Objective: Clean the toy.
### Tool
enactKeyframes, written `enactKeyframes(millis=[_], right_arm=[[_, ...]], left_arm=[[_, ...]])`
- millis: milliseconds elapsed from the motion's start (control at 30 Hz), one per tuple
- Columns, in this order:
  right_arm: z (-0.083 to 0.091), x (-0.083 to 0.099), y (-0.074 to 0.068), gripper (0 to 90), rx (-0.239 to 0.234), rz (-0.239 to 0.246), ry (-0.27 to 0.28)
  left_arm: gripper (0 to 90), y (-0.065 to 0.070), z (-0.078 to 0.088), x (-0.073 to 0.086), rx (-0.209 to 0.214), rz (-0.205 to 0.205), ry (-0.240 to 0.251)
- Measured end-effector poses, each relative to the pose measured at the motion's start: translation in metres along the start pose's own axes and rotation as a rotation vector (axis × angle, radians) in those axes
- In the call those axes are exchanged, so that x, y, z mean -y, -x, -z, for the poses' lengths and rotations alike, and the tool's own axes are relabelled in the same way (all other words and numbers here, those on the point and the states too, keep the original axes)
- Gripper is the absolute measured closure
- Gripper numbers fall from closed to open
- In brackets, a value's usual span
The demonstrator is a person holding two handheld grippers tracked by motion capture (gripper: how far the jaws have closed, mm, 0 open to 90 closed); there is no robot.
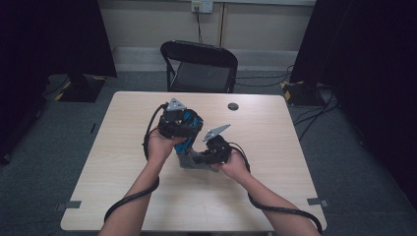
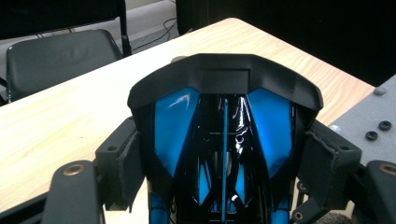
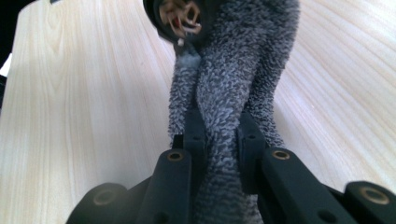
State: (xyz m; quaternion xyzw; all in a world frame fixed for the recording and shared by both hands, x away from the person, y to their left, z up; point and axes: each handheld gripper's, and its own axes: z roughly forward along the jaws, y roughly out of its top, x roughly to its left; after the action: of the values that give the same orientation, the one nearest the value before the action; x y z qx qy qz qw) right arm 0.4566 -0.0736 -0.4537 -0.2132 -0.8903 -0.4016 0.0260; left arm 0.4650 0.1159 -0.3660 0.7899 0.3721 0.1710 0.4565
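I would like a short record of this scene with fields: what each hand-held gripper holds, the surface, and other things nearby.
left hand-held gripper: jaws closed on a blue and black toy car body
right hand-held gripper: jaws shut on a grey towel cloth
cloth position: lies against the car, just above the table
surface: light wooden table
on the table: small dark round object near the far edge
behind the table: black folding chair

In your left gripper view, the blue-and-black toy car [image 2: 224, 140] runs off the frame at 6 o'clock. Your right gripper [image 3: 223, 133] covers part of the grey towel [image 3: 233, 84]; the wheel [image 3: 180, 18] at 12 o'clock is blurred and cropped.
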Motion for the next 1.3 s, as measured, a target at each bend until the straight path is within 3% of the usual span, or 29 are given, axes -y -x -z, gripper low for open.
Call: enactKeyframes(millis=[233,467,767,1300], right_arm=[[0.007,0.003,0.006,78.8,0.031,0.005,-0.025],[0.023,0.006,0.021,78.7,0.088,-0.011,-0.033],[0.051,0.005,0.044,78.7,0.158,-0.072,0.010],[0.085,-0.014,0.059,78.7,0.223,-0.101,0.054]], left_arm=[[25.5,-0.005,0.005,0.002,-0.012,0.005,-0.001],[25.5,-0.008,0.009,0.005,-0.017,0.010,-0.001],[25.5,-0.008,0.008,0.011,-0.012,0.011,-0.010],[25.5,-0.002,-0.001,0.026,0.008,0.012,-0.033]])
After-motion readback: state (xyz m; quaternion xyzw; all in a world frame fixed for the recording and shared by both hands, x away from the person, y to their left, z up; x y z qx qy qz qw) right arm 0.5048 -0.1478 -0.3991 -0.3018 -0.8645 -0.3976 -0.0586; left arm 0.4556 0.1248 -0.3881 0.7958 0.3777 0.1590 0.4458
